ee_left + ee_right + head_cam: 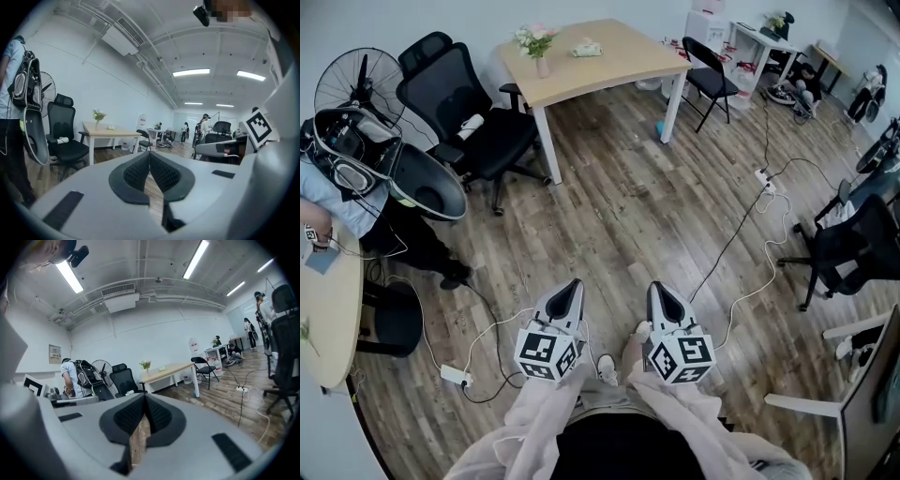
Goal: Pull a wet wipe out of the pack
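Observation:
The wet wipe pack (587, 48) is a small pale packet on the far light wooden table (619, 66), beside a vase of flowers (536, 42). It also shows far off in the left gripper view as a tiny wipe pack (111, 127), and in the right gripper view as a wipe pack (162, 368). My left gripper (572, 285) and right gripper (659, 288) are held side by side over the wood floor, well short of the table. Both point roughly level toward it. The left gripper (150, 154) and the right gripper (144, 395) have their jaws together with nothing between them.
A black office chair (473, 112) stands left of the table, with a fan (356, 84) and a person carrying a backpack rig (356, 159) beyond. Cables and a power strip (766, 180) lie on the floor at right. A folding chair (712, 80) and another office chair (848, 244) stand at right.

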{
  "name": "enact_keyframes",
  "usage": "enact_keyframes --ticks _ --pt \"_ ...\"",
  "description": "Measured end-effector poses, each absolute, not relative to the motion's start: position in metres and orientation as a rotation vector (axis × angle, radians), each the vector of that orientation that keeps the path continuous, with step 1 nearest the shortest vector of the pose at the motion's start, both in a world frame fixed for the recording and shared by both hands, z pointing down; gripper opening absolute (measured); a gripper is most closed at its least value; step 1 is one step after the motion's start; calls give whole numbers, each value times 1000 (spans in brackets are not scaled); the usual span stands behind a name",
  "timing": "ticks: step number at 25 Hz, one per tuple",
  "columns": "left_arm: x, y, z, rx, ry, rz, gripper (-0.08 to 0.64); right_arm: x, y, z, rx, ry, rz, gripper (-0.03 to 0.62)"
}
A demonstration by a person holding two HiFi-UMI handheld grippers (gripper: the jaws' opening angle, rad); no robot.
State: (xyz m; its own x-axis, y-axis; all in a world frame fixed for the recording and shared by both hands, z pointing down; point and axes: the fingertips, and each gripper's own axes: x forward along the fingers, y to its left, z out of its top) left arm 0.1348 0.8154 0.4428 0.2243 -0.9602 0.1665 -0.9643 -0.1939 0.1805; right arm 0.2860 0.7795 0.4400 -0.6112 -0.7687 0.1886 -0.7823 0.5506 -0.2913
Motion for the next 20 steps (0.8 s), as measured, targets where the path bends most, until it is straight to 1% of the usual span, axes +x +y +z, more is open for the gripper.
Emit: enact_keyframes --ticks 8,20 --pt "125 789 451 2239 -1802 39 14 264 749 443 1328 -2739 555 12" --pt "93 674 444 2228 -1812 23 14 237 639 442 1337 -2718 581 12"
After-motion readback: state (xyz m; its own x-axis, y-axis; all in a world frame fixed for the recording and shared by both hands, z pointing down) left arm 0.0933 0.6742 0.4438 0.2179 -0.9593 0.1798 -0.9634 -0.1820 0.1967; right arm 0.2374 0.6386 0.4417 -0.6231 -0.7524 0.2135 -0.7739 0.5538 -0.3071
